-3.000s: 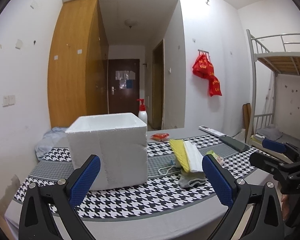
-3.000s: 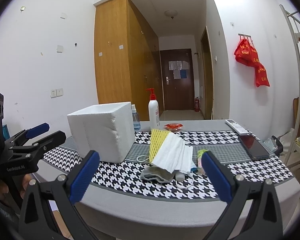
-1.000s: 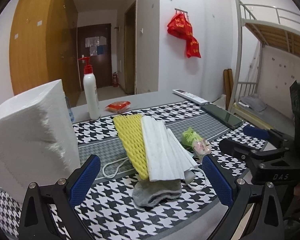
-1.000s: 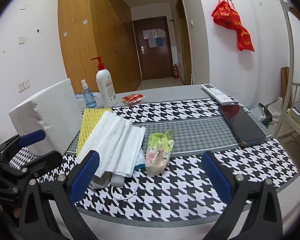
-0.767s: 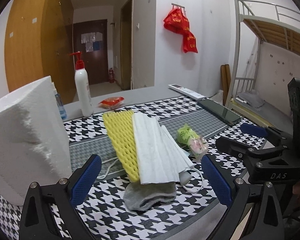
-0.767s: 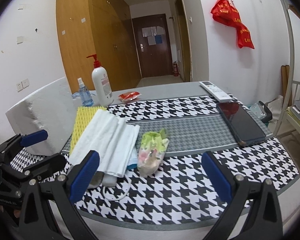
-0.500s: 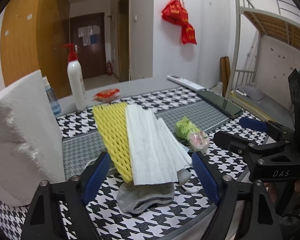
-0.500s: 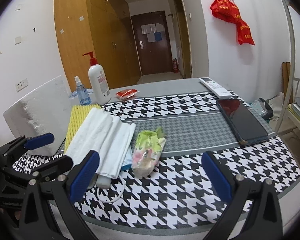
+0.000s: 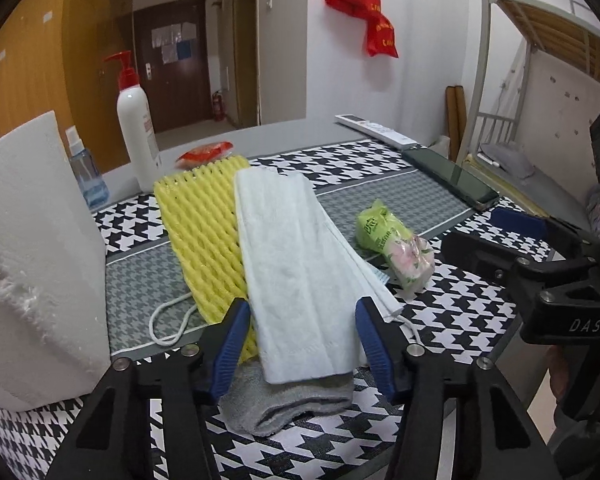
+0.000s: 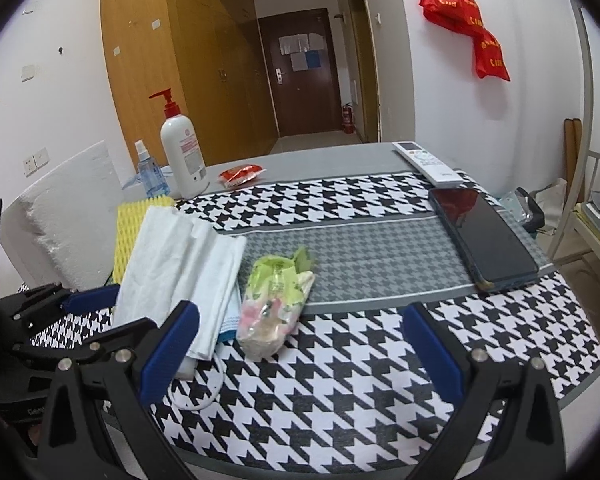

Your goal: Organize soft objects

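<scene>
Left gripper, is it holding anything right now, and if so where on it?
Nothing is held yet. The left gripper is closing around the near end of the folded white cloth; its pads don't clearly press it.

A desk [image 10: 340, 196] under a houndstooth cloth [image 10: 340, 376] carries a white pump bottle [image 10: 181, 156] with a red top, a small blue spray bottle [image 10: 150, 176] just beside it, and a red packet [image 10: 241, 174] nearby. A remote [image 10: 428, 162] and a dark phone [image 10: 482, 240] lie near the right edge. Red bags [image 10: 466, 20] hang on the wall; a metal bunk bed [image 9: 540, 40] stands to the right.
</scene>
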`<state>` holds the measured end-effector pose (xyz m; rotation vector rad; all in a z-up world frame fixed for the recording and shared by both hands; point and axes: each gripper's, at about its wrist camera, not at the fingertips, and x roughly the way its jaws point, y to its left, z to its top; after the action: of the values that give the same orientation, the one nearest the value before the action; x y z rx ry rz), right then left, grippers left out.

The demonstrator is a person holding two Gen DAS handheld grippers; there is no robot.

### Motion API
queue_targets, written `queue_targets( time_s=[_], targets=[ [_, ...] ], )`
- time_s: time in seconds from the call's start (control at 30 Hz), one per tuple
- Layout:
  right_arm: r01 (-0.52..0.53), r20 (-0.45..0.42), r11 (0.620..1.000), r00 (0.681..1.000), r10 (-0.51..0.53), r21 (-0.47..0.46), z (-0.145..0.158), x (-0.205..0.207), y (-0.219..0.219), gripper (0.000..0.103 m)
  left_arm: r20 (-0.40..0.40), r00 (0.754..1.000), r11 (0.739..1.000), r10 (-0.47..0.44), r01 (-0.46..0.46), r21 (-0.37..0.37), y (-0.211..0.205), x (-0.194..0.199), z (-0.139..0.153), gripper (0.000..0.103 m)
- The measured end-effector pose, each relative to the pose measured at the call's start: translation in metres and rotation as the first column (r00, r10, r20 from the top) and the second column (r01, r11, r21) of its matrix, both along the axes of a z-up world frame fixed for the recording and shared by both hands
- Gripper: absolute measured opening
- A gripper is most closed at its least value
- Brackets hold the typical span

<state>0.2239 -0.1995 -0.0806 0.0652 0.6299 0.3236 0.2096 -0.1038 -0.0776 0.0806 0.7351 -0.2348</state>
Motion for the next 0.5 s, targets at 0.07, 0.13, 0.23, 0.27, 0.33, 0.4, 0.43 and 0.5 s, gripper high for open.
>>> queue_targets(
  time_s=[0.07, 0.13, 0.23, 0.27, 0.33, 0.4, 0.43, 0.5],
  targets=[
    [0.001, -0.003, 1.000, 1.000, -0.001, -0.002, -0.001, 0.002, 0.000, 0.103, -0.002, 1.000, 1.000, 0.004, -0.004, 0.000, 0.001, 0.001, -0.001, 0.044],
    [0.001, -0.008, 1.000, 1.000, -0.001, -0.003, -0.002, 0.003, 0.000, 0.103, -0.014, 1.000, 1.000, 0.008, -0.008, 0.007, 0.000, 0.002, -0.002, 0.032],
    [0.002, -0.002, 1.000, 1.000, -0.002, 0.013, -0.001, 0.004, -0.001, 0.103, -0.014, 1.000, 1.000, -0.010, 0.010, 0.000, -0.001, 0.001, -0.002, 0.017],
    [0.002, -0.001, 1.000, 1.000, -0.002, 0.014, 0.000, 0.004, -0.002, 0.103, -0.008, 1.000, 1.000, -0.017, 0.017, -0.007, -0.001, -0.001, 0.000, 0.014],
    [0.003, -0.001, 1.000, 1.000, -0.003, 0.010, 0.000, 0.005, -0.001, 0.103, 0.013, 0.999, 0.999, -0.033, 0.034, -0.020, -0.003, -0.005, 0.004, 0.007],
    [0.003, -0.001, 1.000, 1.000, -0.003, 0.009, 0.001, 0.005, -0.001, 0.103, 0.028, 0.999, 0.999, -0.046, 0.047, -0.025, -0.004, -0.008, 0.008, 0.006],
    [0.002, -0.001, 1.000, 1.000, -0.002, 0.011, 0.001, 0.005, -0.001, 0.103, 0.038, 0.998, 0.998, -0.058, 0.059, -0.033, -0.004, -0.010, 0.010, 0.005],
    [-0.001, -0.001, 1.000, 1.000, 0.001, 0.013, 0.001, 0.005, 0.000, 0.103, 0.047, 0.997, 0.997, -0.065, 0.067, -0.043, -0.004, -0.012, 0.013, 0.004]
  ],
)
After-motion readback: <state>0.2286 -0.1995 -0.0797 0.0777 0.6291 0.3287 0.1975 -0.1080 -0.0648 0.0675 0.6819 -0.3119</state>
